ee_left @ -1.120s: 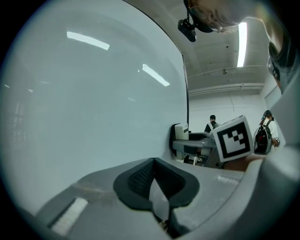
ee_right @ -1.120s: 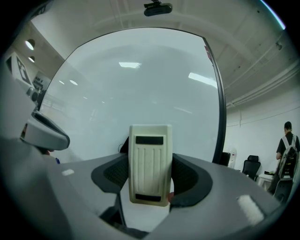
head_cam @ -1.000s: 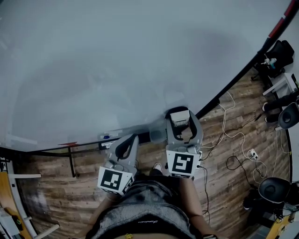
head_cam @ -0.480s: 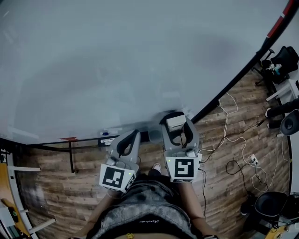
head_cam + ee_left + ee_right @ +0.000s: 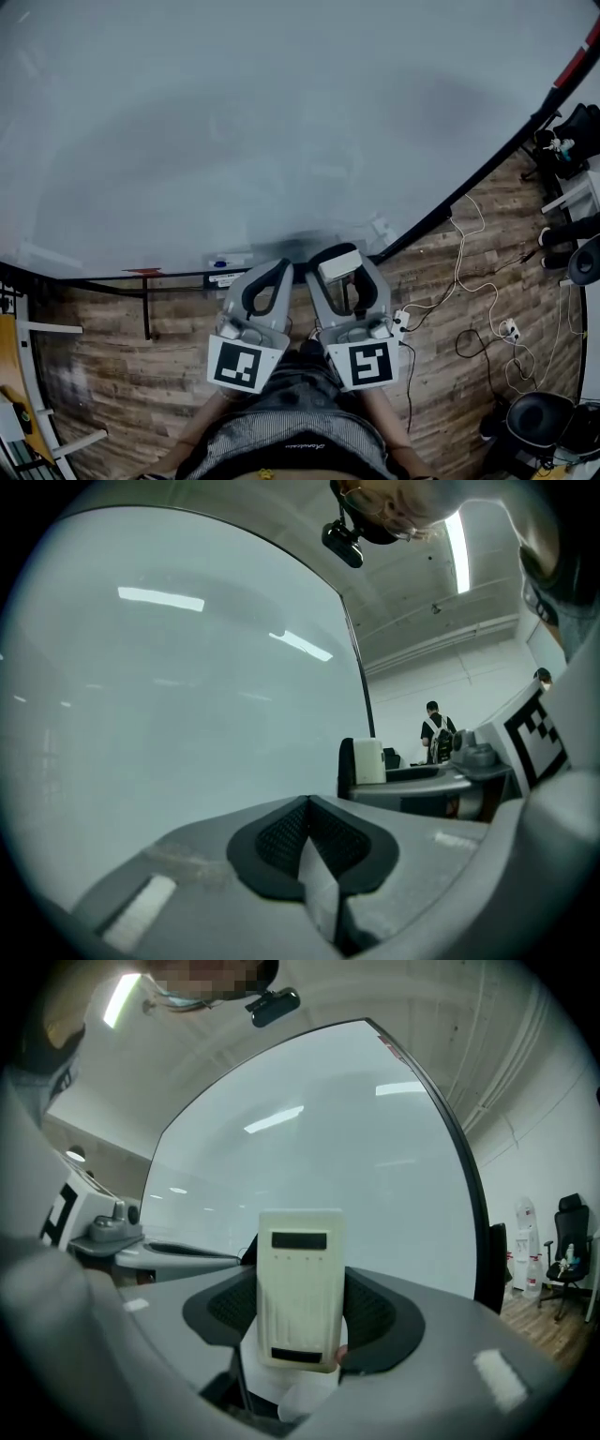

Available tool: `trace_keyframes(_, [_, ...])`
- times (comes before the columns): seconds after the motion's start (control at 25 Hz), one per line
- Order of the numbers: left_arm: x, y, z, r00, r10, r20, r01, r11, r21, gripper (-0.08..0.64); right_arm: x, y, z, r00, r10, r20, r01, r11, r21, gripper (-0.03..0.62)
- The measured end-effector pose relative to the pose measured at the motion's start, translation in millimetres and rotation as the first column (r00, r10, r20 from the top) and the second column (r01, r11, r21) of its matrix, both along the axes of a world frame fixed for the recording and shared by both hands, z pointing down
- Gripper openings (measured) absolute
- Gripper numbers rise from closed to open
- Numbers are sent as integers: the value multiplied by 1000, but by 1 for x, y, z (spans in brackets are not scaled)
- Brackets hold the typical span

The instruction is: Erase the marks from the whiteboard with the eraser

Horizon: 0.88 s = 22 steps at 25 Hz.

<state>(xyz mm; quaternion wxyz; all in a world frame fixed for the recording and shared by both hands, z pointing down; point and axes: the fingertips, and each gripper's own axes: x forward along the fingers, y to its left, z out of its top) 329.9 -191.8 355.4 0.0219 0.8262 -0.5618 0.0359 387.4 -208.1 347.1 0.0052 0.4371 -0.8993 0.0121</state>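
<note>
Right gripper view shows right tongs (image 5: 300, 1316) clamping the eraser (image 5: 300, 1279), left tongs (image 5: 309, 841) together.

left gripper (image 5: 278, 270) jaws together, empty, tips at whiteboard (image 5: 281, 122) bottom edge. right gripper (image 5: 340, 257) just beside it, clamped on eraser (image 5: 300, 1283).

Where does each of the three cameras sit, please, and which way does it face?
Head view: on the person's head, looking steeply down at the whiteboard, floor, torso, left gripper and right gripper.
Left gripper view: rides that gripper, facing the whiteboard along its shut jaws.
Right gripper view: rides that gripper, facing the whiteboard along jaws clamped on the eraser.
Shared: each gripper view shows the other gripper.
</note>
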Motion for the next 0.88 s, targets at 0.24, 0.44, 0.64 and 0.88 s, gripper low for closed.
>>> trace_keyframes(0.24, [4,4,-19,1000,3,-2,-3,1000,16,3,-3,5,-26,1000,-25,-5,25,999,43,262])
trace_keyframes(0.44, [-2,3,-10,1000,8,-8,-8,1000,9,3,-8,3,-16,1000,-17,-17,17,999,38,261])
trace_keyframes(0.64, [-5,4,-8,1000,12,-13,-12,1000,1,3,-10,3,-15,1000,-14,-21,15,999,40,261])
trace_keyframes(0.88, [-5,5,-9,1000,26,-13,-26,1000,-10,3,-14,5,-18,1000,-16,-18,17,999,50,261])
